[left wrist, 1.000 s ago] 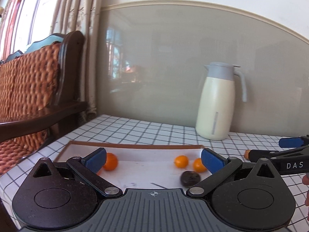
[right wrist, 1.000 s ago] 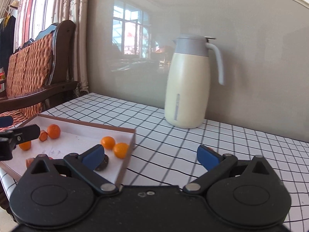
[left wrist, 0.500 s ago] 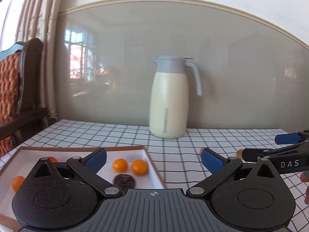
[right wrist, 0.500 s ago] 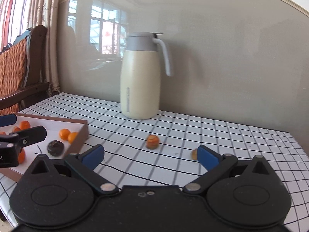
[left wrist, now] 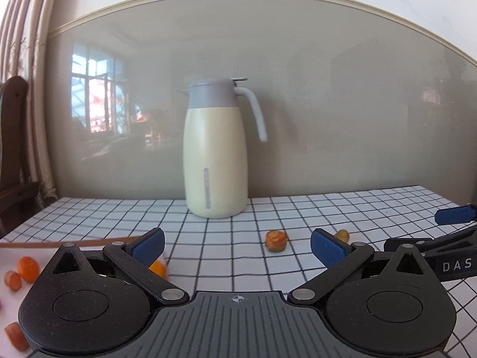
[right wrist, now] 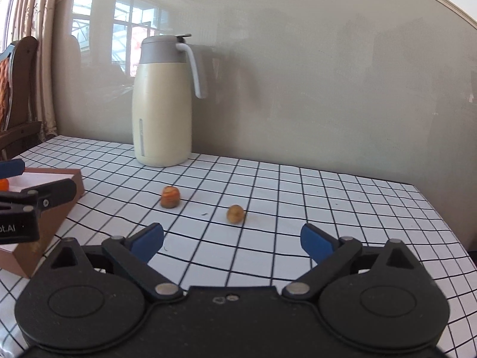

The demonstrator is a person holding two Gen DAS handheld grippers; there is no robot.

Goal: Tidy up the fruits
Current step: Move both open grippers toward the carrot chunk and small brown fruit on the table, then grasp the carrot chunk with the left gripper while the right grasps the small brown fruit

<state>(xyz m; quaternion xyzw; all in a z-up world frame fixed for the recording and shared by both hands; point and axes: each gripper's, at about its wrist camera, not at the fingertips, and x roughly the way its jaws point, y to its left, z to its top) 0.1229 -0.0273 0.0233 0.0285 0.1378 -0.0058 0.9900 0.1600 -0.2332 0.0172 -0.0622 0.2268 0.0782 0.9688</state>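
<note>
Left tongs spread wide, gripping nothing, held low over the checked bench. Right tongs likewise gaping, empty, seen also at 3 o'clock in the left wrist view.

Two loose fruits on the bench, apart from each other: an orange one at 11 o'clock from the right tongs, a duller yellowish one near 12 o'clock (half hidden behind a fingertip in the left wrist view). Both well in front of the jug, which stands upright at 12 o'clock against the wall.

Box with brown rim at 9 o'clock, resting on the bench. Inside, on white lining: small orange pieces at the left edge of the left wrist view, plus one round fruit tucked just behind the left fingertip. Exact count in the box unclear.

Chair and curtain at far left.
</note>
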